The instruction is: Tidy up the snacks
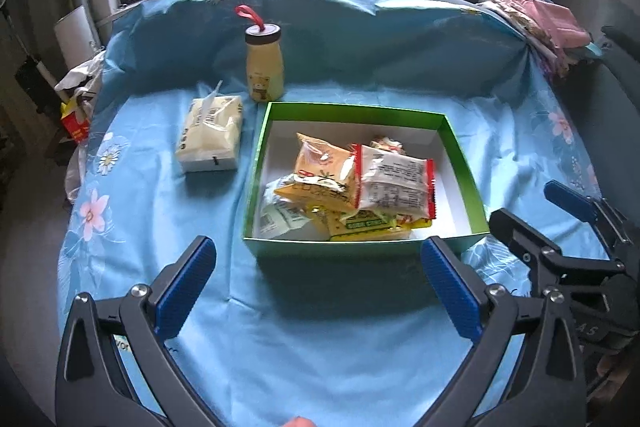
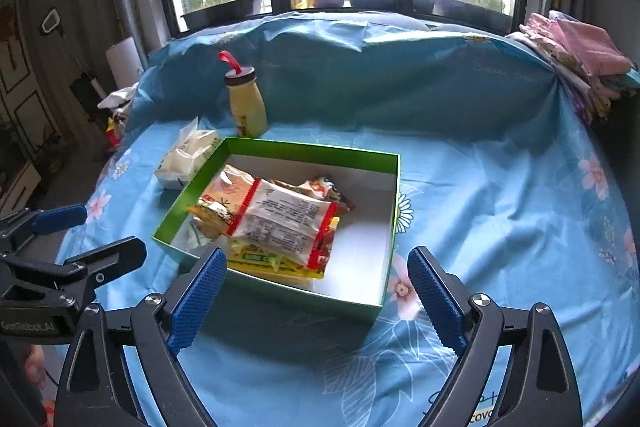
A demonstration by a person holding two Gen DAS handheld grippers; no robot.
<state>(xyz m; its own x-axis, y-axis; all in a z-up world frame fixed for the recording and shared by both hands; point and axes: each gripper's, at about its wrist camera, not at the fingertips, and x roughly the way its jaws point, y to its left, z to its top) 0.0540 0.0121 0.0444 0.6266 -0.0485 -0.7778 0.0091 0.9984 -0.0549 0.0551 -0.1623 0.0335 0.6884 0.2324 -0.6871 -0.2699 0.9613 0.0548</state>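
The snacks [image 1: 352, 187] lie in a loose heap inside the green box [image 1: 460, 143], and the top packet [image 2: 284, 219] leans on the others, so I think a careless reach into the box could push the heap over or drag the light box across the cloth [image 1: 160, 219]. The bottle [image 1: 265, 67] and tissue pack [image 1: 210, 135] stand close to the box and may be knocked. Both claws are spread wide and hold nothing: the left gripper [image 1: 320, 291] and the right gripper [image 2: 316, 299] hover before the near wall of the box, apart from the snacks.

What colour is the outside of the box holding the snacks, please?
Green, with a white interior; the box shows best in the right wrist view.
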